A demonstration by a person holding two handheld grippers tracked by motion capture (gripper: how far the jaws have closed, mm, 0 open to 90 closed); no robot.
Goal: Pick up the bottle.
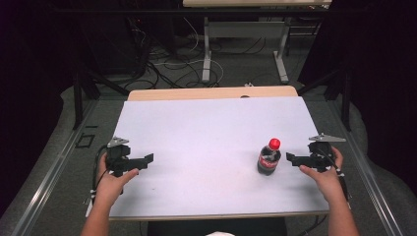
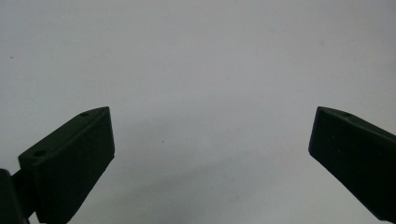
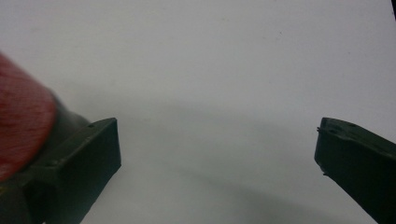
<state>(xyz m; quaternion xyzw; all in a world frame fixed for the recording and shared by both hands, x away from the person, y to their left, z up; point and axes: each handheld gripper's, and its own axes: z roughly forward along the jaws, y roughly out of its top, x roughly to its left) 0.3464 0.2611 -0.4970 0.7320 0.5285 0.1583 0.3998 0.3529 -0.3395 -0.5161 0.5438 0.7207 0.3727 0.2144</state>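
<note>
Jaws of the right gripper stand wide apart in the right gripper view, with nothing but bare white table between them; they clasp nothing. At the left edge of that view a blurred red cap looms just behind the left jaw — too blurred to tell whether it touches. From the high view, the gripper's tip sits just beside the bottle, at its right, a small gap showing between them.

The left gripper is likewise spread wide — its own view shows both black jaws far apart over plain white surface, empty. It rests toward the table's left side, well apart from the bottle.

The bottle stands upright on the white table top, right of centre and toward the near edge. It is a small cola bottle: dark contents, a red label with white lettering around the middle, and a red screw cap on top. Each hand grips its tool from the near edge.
</note>
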